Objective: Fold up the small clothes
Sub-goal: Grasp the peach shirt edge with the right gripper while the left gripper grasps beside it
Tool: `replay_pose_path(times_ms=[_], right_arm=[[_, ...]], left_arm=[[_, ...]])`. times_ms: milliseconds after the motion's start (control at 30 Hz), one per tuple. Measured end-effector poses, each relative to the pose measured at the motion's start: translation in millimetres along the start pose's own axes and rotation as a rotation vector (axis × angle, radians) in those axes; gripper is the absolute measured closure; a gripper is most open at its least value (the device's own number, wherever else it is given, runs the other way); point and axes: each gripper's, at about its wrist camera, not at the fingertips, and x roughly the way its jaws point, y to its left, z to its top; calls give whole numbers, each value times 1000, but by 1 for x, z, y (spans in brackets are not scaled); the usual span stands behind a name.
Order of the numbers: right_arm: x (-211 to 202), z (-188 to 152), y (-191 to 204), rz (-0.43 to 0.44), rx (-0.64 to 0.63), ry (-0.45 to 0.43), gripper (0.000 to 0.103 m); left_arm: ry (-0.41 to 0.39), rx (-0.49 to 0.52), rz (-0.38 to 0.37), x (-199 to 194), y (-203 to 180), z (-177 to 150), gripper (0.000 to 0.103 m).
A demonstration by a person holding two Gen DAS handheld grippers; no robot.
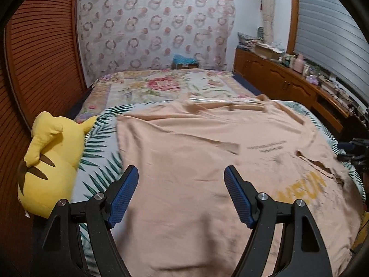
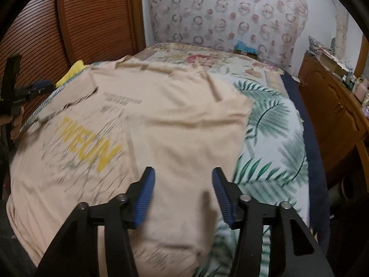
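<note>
Yellow plush toy [image 1: 49, 161] at left bed [image 1: 96, 159] edge. Peach T-shirt [image 1: 196, 157] spread flat on bed. Left gripper [image 1: 181, 194] fingers apart, empty; right gripper [image 2: 183, 194] likewise. Advice: pinch matching hem corners, fold evenly.

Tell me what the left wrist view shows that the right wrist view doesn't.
Only the left wrist view shows the whole yellow plush toy beside the shirt, and the left claw open over plain fabric. Only the right wrist view shows the shirt's yellow lettering clearly, and the right claw open over the shirt's edge. Both show the peach T-shirt spread on the leaf-print bedcover.
</note>
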Motion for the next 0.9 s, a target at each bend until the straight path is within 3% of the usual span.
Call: replay_pose_path(times_ms=[233, 533, 700, 900], right_arm=[[36, 37, -40, -53, 33, 5, 43], [94, 69, -66, -49, 85, 54, 43], [103, 78, -68, -53, 93, 47, 43], [104, 70, -66, -59, 89, 19, 43]], left_arm=[[55, -6, 78, 35, 37, 17, 26], [104, -14, 78, 60, 62, 24, 26], [110, -12, 46, 69, 68, 28, 26], [131, -21, 76, 83, 81, 33, 26]])
